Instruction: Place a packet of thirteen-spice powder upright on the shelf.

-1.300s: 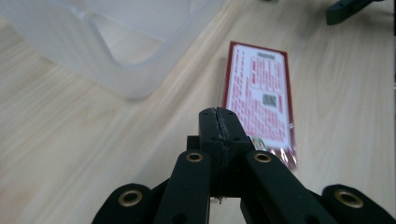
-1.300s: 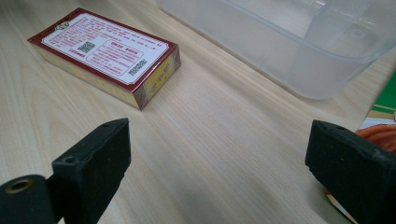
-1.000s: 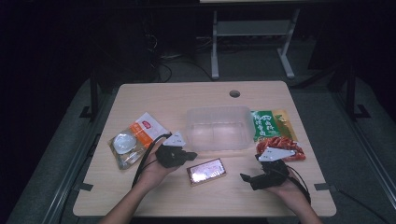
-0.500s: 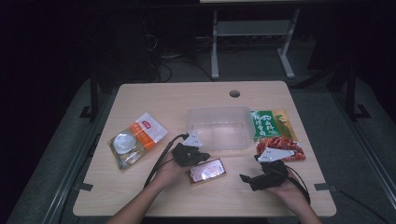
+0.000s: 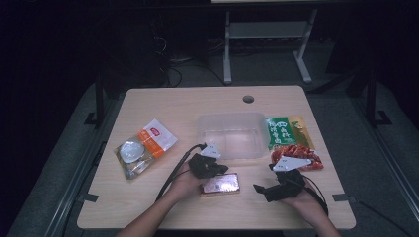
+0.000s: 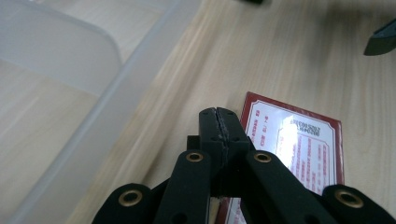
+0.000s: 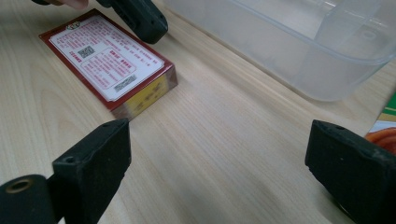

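Over on the far left of the counter (image 5: pixel 163 98) lies a clear-and-orange snack bag (image 5: pixel 143 148), well away from the red box (image 5: pixel 221 184), our landmark here, which sits flat on the wood near the front edge, just this side of the clear plastic container (image 5: pixel 231 134). And there's the left claw (image 6: pixel 218 122), jaws pressed together with nothing between them, its tip hanging right at the red box's near-left edge, whether touching or only just above it I can't say. Looks like a nudge or a pin rather than a grab, so the step in hand seems to be lining that box up. Moving right of the red box, the right claw (image 5: pixel 261 190) waits low over the bare wood, jaws spread wide, pointed back toward the box's yellow end. Beyond it, past the container's right wall, lie a green packet (image 5: pixel 284 131) and a red packet (image 5: pixel 301 154). Next move, I'd judge: either the left claw opens up to straddle the box's short side, or it steadies the box while the right one slides in, closes across it and lifts it toward the container.
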Available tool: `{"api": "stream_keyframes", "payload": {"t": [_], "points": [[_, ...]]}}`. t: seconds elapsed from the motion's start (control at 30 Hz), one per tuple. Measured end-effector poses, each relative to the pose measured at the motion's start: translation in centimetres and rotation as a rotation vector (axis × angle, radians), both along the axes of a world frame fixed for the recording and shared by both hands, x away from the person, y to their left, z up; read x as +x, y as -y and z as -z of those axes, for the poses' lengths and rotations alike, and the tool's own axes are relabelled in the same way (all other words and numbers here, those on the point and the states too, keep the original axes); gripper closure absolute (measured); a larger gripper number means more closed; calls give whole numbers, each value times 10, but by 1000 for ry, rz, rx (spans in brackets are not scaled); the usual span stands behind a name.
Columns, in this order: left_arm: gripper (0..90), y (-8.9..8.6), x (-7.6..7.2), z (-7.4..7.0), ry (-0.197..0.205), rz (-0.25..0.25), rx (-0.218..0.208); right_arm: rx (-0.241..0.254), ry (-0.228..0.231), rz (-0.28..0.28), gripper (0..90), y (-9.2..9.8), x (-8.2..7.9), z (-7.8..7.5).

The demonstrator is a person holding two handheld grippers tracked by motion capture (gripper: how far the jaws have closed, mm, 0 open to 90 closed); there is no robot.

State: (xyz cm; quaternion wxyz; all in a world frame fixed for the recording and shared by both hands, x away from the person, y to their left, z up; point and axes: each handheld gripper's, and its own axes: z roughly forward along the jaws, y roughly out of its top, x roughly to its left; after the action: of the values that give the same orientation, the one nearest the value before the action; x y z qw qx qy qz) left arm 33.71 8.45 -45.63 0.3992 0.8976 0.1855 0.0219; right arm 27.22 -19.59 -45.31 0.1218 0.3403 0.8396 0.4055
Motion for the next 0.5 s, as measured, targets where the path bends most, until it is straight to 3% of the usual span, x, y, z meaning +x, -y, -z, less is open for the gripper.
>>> {"api": "stream_keyframes", "payload": {"t": [0.33, 0.5], "points": [[895, -3, -2, -6, -9, 10, -33, 10, 2, -10, 66, 1, -1, -1], [807, -21, -5, -20, -8, 9, -53, 0, -3, -99, 66, -6, -3, -7]]}}
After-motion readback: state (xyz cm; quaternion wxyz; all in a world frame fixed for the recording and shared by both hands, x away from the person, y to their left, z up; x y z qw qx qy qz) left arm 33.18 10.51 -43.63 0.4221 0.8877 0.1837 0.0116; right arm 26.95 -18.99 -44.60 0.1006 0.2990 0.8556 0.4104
